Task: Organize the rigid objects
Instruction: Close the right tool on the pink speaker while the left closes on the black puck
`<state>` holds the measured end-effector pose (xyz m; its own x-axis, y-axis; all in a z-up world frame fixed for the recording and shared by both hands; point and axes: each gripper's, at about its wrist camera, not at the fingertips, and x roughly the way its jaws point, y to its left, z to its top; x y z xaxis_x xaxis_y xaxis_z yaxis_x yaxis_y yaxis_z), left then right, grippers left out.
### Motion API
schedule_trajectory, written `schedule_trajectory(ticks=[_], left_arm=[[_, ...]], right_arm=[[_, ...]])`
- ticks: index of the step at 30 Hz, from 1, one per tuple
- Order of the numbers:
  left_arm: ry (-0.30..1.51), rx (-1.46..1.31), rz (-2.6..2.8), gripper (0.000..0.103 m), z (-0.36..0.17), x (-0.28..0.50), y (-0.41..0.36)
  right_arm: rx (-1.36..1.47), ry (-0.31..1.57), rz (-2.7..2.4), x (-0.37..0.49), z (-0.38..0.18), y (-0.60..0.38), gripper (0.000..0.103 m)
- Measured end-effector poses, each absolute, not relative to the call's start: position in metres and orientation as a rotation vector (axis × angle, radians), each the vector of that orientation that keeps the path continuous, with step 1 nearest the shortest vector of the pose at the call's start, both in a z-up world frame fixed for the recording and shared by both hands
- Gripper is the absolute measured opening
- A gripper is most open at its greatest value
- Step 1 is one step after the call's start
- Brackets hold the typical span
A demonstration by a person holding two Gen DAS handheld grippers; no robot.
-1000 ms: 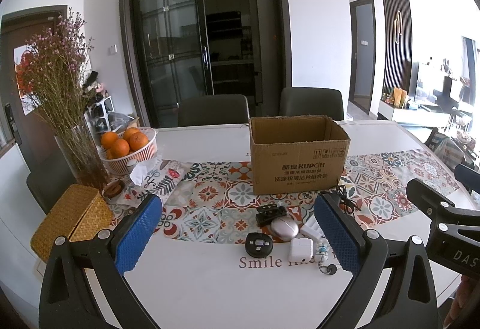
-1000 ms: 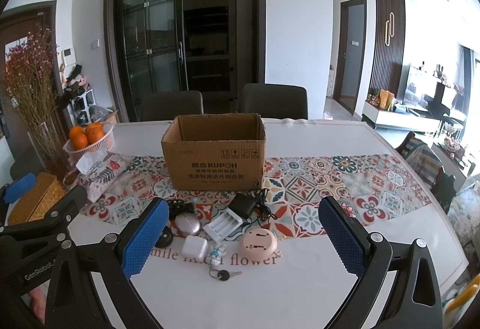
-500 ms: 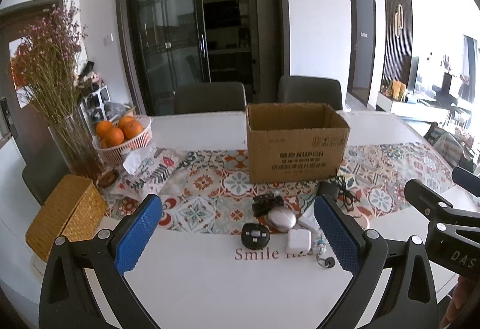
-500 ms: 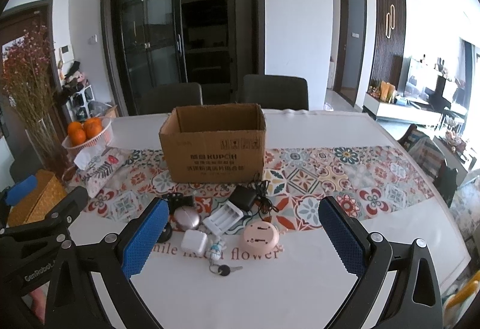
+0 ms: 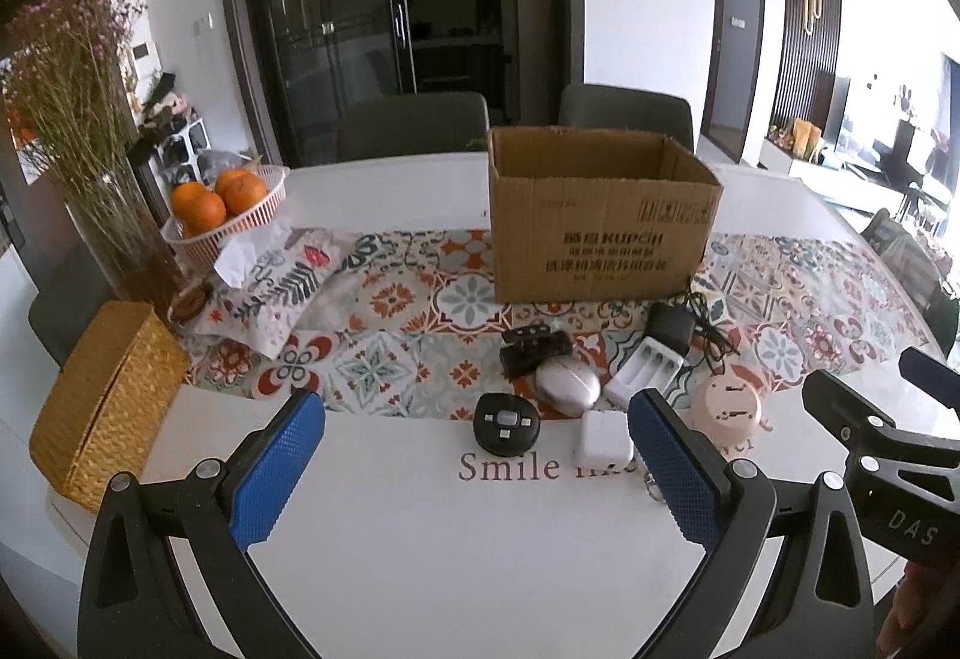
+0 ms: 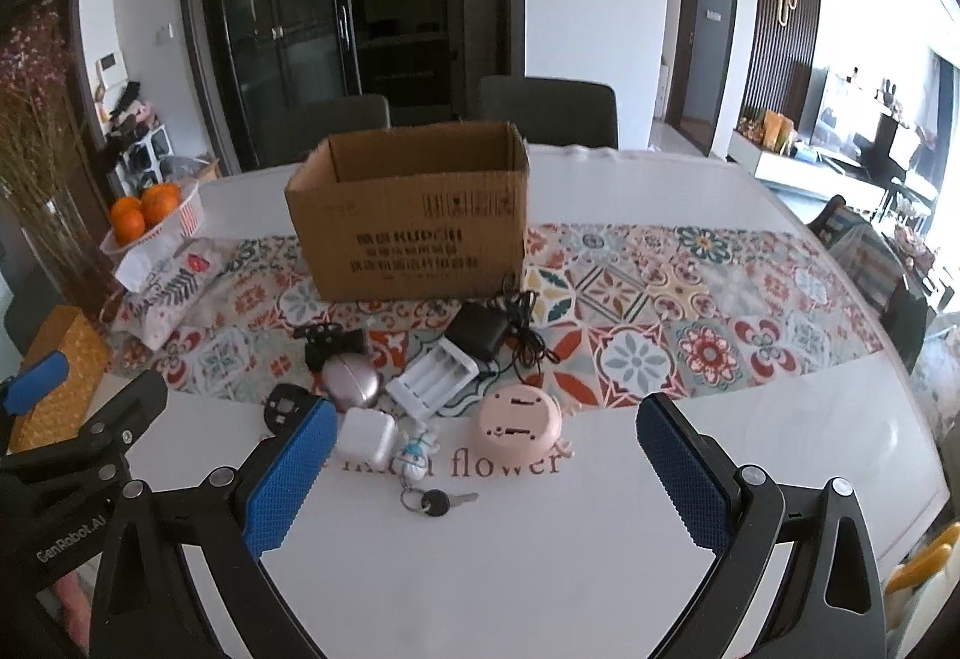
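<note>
An open cardboard box (image 5: 600, 227) (image 6: 414, 233) stands on the patterned runner. In front of it lie small objects: a black round device (image 5: 506, 424), a silver mouse (image 5: 567, 386) (image 6: 351, 382), a white adapter (image 5: 602, 438) (image 6: 364, 435), a white battery charger (image 6: 431, 379), a black power adapter with cable (image 6: 477, 332), a pink round gadget (image 6: 519, 419) and a key with a charm (image 6: 429, 500). My left gripper (image 5: 474, 470) is open and empty, short of the black device. My right gripper (image 6: 486, 476) is open and empty, over the key.
A basket of oranges (image 5: 225, 209), a vase of dried flowers (image 5: 114, 215), a tissue pouch (image 5: 270, 287) and a wicker box (image 5: 102, 401) stand at the left. Two chairs (image 5: 414, 131) are behind the white table (image 5: 456, 557).
Both grippers have moved forward and a little lower toward the small objects, which now appear larger. Both stay open.
</note>
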<state>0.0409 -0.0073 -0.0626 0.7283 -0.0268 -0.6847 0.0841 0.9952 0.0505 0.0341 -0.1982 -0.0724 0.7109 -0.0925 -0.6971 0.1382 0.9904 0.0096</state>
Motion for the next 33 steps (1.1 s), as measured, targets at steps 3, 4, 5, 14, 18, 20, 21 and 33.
schedule_trajectory(ticks=[3,4,5,14,18,20,21,33], left_arm=[[0.78,0.081,-0.064,0.103,-0.073,0.051,-0.008],[0.788,0.078,-0.066,0.103,-0.077,0.054,-0.008],[0.795,0.077,-0.066,0.103,-0.079,0.056,-0.009],[0.855,0.081,-0.058,0.1,-0.109,0.082,-0.013],[0.872,0.08,-0.06,0.1,-0.121,0.09,-0.013],[0.888,0.075,-0.06,0.1,-0.13,0.096,-0.013],[0.897,0.073,-0.059,0.1,-0.135,0.098,-0.012],[0.981,0.067,-0.046,0.098,-0.178,0.122,-0.015]], right_arm=[[0.064,0.798,-0.132,0.042,-0.082,-0.199,0.101],[0.066,0.807,-0.135,0.045,-0.086,-0.2,0.101],[0.068,0.814,-0.137,0.048,-0.089,-0.201,0.101],[0.098,0.875,-0.149,0.073,-0.12,-0.206,0.101],[0.099,0.891,-0.162,0.081,-0.134,-0.208,0.101],[0.09,0.896,-0.17,0.086,-0.139,-0.207,0.101],[0.085,0.9,-0.173,0.088,-0.143,-0.207,0.101],[0.057,0.973,-0.196,0.112,-0.182,-0.207,0.101]])
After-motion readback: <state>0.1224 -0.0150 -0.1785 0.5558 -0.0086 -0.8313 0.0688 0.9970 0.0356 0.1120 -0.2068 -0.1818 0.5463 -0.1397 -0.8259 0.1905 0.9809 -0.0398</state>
